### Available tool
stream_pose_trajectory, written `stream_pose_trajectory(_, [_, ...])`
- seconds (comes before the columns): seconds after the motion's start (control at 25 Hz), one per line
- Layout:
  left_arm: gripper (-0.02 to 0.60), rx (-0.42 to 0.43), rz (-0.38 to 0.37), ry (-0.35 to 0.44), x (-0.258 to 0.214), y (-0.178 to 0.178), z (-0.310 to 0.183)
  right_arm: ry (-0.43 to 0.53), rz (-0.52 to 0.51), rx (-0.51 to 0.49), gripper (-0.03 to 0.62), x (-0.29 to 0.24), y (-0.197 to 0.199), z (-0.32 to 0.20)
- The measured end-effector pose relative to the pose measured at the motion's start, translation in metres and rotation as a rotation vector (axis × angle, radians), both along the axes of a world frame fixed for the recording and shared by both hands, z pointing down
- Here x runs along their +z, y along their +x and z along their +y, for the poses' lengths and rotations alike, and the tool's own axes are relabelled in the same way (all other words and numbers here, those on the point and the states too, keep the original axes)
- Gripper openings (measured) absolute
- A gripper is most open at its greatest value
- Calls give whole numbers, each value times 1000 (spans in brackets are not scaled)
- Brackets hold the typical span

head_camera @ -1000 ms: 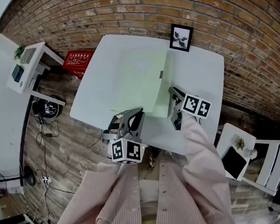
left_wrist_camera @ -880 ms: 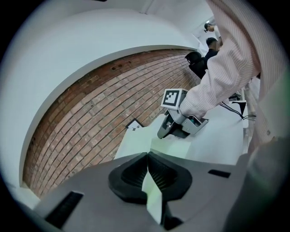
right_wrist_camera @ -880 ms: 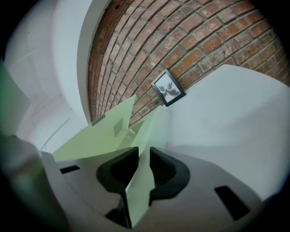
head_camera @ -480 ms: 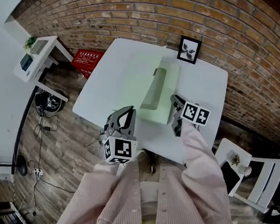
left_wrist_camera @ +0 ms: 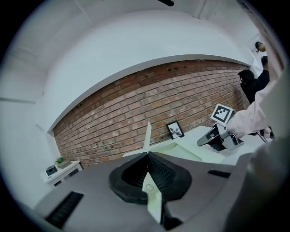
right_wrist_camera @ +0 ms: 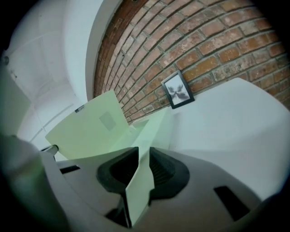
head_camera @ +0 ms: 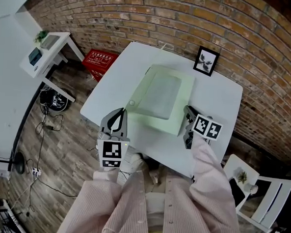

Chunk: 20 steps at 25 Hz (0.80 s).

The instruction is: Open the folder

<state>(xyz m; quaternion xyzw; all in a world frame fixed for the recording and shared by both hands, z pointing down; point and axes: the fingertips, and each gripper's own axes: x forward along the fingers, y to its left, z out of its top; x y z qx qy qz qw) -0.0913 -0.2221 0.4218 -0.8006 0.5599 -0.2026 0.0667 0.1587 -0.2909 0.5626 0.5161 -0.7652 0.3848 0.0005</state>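
Folder: we judge it partly open, cover raised, not laid flat.
Left gripper: jaws pinch cover.
Right gripper: jaws pinch back leaf.

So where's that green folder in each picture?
Head view: folder mid-picture, cover raised.
Left gripper view: folder bottom centre, a sheet edge between the jaws.
Right gripper view: folder left of centre, edge between the jaws.
Shared landmark: the framed picture.
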Motion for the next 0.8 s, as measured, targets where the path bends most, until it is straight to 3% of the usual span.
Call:
stream_pose_trajectory(0.12, [-6, -45, 53, -7, -1, -20, -7, 74, 139, -7, 75, -13, 1, -2])
stream_pose_trajectory(0.24, [-6, -59, 87, -6, -2, -34, -12, 146, 276, -42, 32, -28, -8, -3])
stream_pose_trajectory(0.4, [-6, -60, 145, -16, -1, -53, -17, 212, 390, -77, 12, -45, -25, -4])
stream_pose_trajectory(0.56, [-6, -78, 230, -39, 2, -81, -24, 242, 415, -72, 5, -61, -37, 0])
stream_pose_trajectory(0.8, [-6, -104, 295, -61, 8, -118, -41, 249, 400, -75, 5, -74, -66, 1])
